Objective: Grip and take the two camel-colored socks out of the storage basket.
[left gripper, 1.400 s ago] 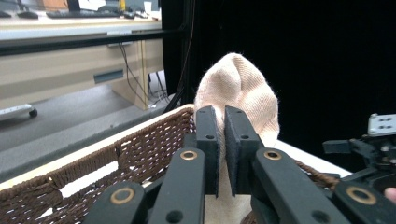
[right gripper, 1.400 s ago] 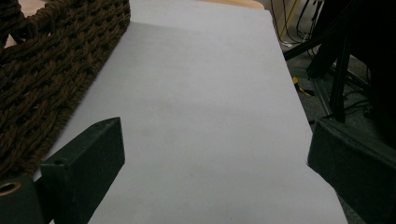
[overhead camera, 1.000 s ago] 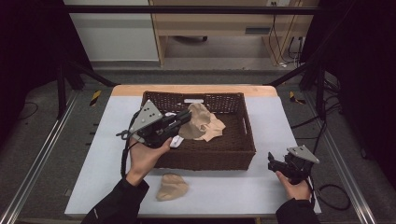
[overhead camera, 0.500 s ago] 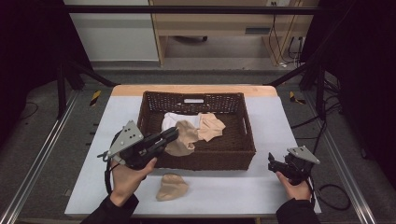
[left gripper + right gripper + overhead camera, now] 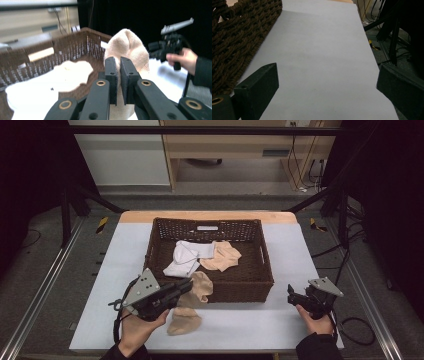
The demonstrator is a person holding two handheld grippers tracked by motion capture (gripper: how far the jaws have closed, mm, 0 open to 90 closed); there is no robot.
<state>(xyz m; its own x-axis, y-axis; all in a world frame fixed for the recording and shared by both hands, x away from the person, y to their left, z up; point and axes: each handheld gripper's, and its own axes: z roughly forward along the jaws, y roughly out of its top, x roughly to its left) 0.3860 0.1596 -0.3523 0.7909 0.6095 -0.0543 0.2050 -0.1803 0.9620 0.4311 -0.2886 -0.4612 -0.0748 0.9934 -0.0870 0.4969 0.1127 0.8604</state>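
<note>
From the high view, the left gripper (image 5: 186, 289) has come back out of the basket (image 5: 260, 270) and now sits low over the table (image 5: 300, 245) just in front of the basket's near wall. A second ago it was up over the middle of the basket. It's clamped on a beige sock (image 5: 201, 287) that hangs from the jaws right by that wall, just above another beige sock (image 5: 184, 321) lying flat on the table. Inside the basket there's a white sock (image 5: 186, 257) with one more tan sock (image 5: 221, 257) beside it. The right gripper (image 5: 292, 296) hasn't budged, parked at the table's near right corner.

Left gripper view: jaws nearly together, pinching the beige sock (image 5: 127, 50), which bulges up past the tips. The basket (image 5: 75, 45) is behind it, and the other hand with its gripper is off to the right.

Right gripper view: jaws spread wide with nothing between them, bare table (image 5: 319, 62) ahead, basket wall (image 5: 234, 42) at left.
</note>
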